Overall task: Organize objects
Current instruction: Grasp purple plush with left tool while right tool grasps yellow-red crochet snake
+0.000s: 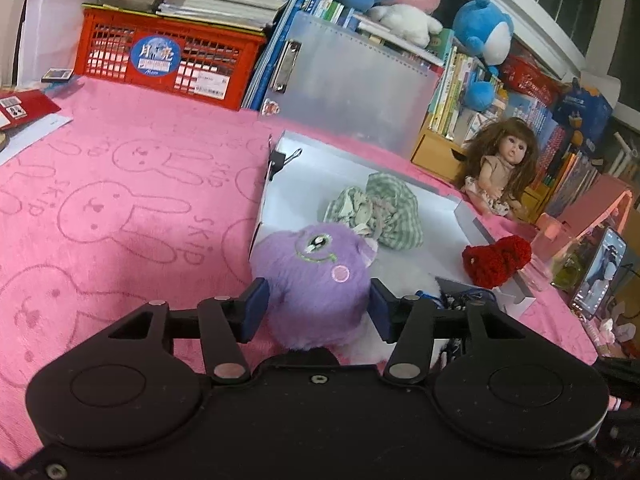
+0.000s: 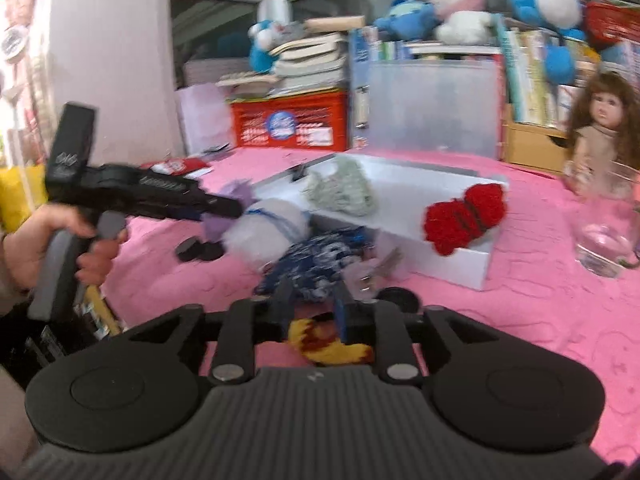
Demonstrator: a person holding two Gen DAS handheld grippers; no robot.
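Note:
My left gripper [image 1: 318, 308] is shut on a purple and white plush toy [image 1: 316, 268], held at the near edge of a shallow white box [image 1: 304, 152]. The plush also shows in the right wrist view [image 2: 266, 224], with the left gripper [image 2: 224, 206] on it. In the box lie a green checked cloth bundle [image 1: 380, 210] and a red knitted piece [image 1: 496, 260] on its right rim. My right gripper [image 2: 312, 308] is shut on a blue and white knitted item [image 2: 320, 260], just in front of the box [image 2: 460, 264]. A yellow and red knitted piece [image 2: 328, 344] lies under the right gripper.
A pink bunny-print cloth [image 1: 120, 200] covers the table. A doll [image 1: 500, 168] sits right of the box, with a clear glass [image 2: 604, 248] beside it. A red crate [image 1: 168, 60], books, binders and plush toys line the back. A phone [image 1: 600, 272] stands at the right.

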